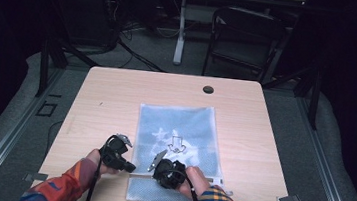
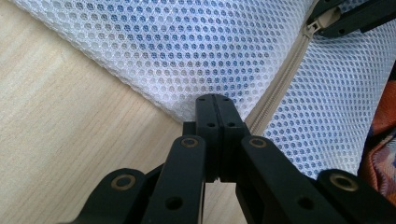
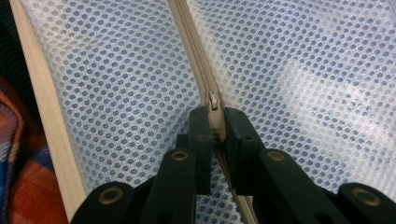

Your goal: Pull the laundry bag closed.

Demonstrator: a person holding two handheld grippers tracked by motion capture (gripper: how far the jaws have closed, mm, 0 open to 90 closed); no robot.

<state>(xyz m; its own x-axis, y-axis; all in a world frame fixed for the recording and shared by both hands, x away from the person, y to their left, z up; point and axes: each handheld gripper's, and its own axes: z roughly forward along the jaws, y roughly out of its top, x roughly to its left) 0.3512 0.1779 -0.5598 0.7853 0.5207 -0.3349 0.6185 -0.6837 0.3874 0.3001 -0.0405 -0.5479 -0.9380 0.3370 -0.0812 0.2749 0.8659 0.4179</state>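
Plainly, the white mesh bag [image 1: 176,145] lies flat, zipped.

Pale wood-grain bench [image 2: 70,140], matt and smooth. On it a mesh bag [image 1: 176,130] — white honeycomb netting, soft cloth, faintly translucent over blue. Beige zipper [image 3: 196,56] of woven tape with fine plastic-looking teeth. Matt black plastic tongs [image 2: 215,105] with brass-coloured rivets at six o'clock. Plaid cloth sleeve [image 3: 18,163] — orange and blue.

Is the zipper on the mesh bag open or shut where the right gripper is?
Shut ahead of the slider: the zipper teeth run meshed there on the mesh bag. The right gripper clamps the slider. Behind it, cannot tell.
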